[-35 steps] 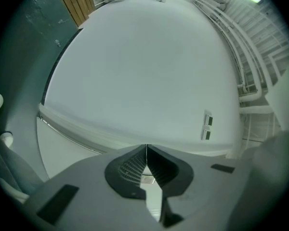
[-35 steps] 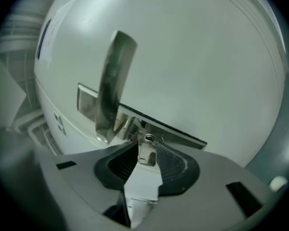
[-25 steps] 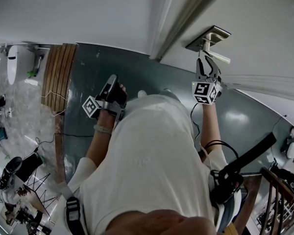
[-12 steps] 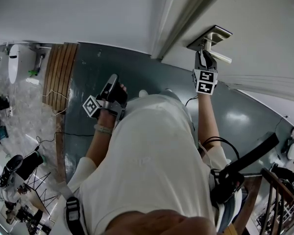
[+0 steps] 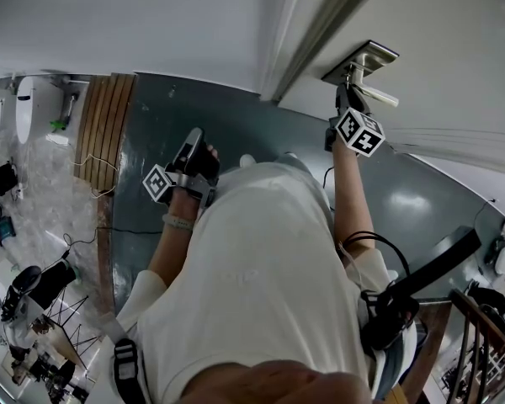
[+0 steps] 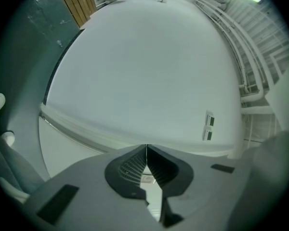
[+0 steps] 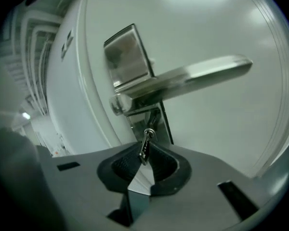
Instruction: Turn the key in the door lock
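Right hand-held gripper point(image 7: 143, 154), jaws just closed onto key point(image 7: 145, 144) between them, beneath door handle point(image 7: 197, 76)

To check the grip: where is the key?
In the right gripper view the key sits below the door handle, between the right gripper's jaws, which have just been closing.

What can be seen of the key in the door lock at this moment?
The key is small and of silvery metal, seen edge-on: a thin flat head with a ring-shaped part at its far end. It sticks out of the lock plate just below the lever handle. The right gripper has just been closing its jaws, and its ribbed dark pads pinch the head from both sides. The blade is hidden.
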A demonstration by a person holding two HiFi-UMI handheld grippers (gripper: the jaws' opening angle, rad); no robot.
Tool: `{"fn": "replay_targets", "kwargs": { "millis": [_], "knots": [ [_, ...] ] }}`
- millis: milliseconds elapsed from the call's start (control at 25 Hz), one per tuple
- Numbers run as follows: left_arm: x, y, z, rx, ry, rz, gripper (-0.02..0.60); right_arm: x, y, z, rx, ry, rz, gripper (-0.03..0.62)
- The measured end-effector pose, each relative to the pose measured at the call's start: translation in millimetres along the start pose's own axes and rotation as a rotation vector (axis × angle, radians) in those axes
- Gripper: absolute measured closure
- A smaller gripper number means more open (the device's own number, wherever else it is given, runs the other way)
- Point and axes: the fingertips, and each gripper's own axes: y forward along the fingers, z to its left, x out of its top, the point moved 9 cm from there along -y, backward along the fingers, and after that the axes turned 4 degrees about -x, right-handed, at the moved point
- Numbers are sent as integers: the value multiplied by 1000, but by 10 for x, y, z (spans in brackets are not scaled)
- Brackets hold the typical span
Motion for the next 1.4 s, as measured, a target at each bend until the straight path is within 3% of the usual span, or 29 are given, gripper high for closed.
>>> {"fn": "replay_targets", "kwargs": {
  "millis": [160,400,520,680,800,880,1000,1200,1320,1400],
  "knots": [
    [6,-9,11,5,2,0,572,-42,28,-92,143,417,-8,540],
    [20,-13,-11,4,1,-5,572,-191,41,-201,318,950,-9,537],
    [6,-30,-17,7,5,-3,572,-235,23,-224,362,1059,-9,533],
    [-13,-16,-50,6,11,-1,572,-230,5,-223,379,1080,-16,526],
    [-18,-2,-30,8,11,2,572,-232,17,-249,375,1030,-13,526],
    [-26,8,-45,9,8,6,572,-186,5,-247,363,927,-8,526],
    [-36,-10,-99,13,17,15,574,-19,-84,-156,285,614,17,520],
    [-85,85,-95,42,28,66,572,171,-433,127,30,-17,43,520],
    [-125,158,-155,53,58,111,572,185,-609,453,54,-276,41,520],
    [-168,222,-183,55,84,148,572,151,-675,609,106,-341,41,520]
  ]
}}
